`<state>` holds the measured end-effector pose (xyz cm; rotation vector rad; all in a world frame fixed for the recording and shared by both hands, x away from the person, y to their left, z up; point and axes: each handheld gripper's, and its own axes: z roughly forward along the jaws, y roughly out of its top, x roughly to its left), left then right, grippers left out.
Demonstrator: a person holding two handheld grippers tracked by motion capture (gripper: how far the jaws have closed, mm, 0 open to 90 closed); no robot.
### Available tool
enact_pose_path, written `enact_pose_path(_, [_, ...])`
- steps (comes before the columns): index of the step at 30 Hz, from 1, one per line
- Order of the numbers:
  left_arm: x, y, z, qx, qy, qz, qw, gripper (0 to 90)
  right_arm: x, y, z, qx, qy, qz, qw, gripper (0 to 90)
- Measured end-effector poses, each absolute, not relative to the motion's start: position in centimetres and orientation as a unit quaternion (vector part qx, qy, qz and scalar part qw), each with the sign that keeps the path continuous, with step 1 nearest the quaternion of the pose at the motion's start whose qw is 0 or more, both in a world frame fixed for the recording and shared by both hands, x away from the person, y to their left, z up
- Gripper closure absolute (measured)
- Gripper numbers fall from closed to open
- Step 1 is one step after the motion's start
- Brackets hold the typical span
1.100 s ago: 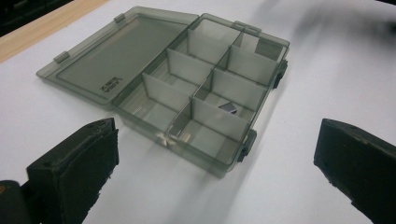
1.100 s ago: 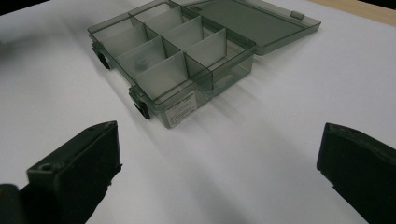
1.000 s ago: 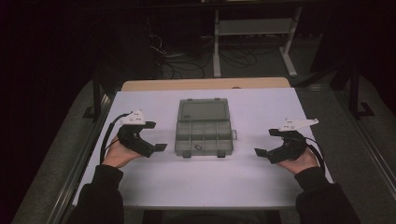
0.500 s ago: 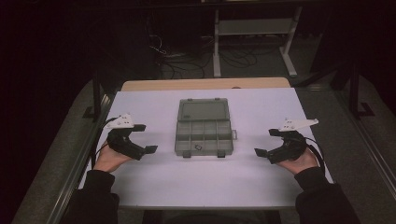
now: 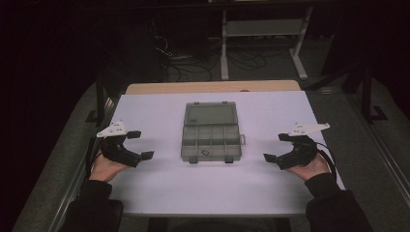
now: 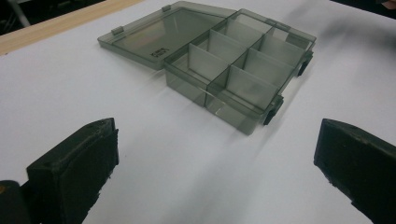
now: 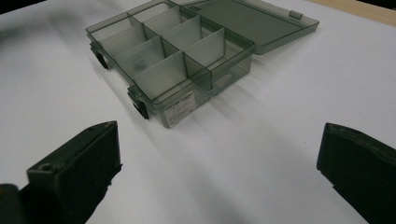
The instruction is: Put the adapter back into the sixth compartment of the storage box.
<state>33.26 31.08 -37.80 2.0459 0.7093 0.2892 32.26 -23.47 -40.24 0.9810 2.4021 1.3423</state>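
Both the left gripper [image 5: 137, 144] and right gripper [image 5: 275, 147], jaws spread wide and empty, flank the open compartment box [image 5: 211, 131] on the white table [image 5: 159, 183], apparently poised to reach in.

Tabletop [image 5: 159, 188] seen from above and behind the person, facing forward and down, each tongs-mounted view set low and near, aimed inward from opposite sides, compartment box [image 5: 211, 131] shared by all three.
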Motion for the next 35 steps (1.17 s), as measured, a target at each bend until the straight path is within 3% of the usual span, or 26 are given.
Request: enact_pose_path(35, [31.2, 34.7, -39.5, 0.796, 0.338, 0.163, 0.475, 0.0, 32.2, -23.6, -40.4, 0.336, 0.817, 0.457, 0.107, 0.0])
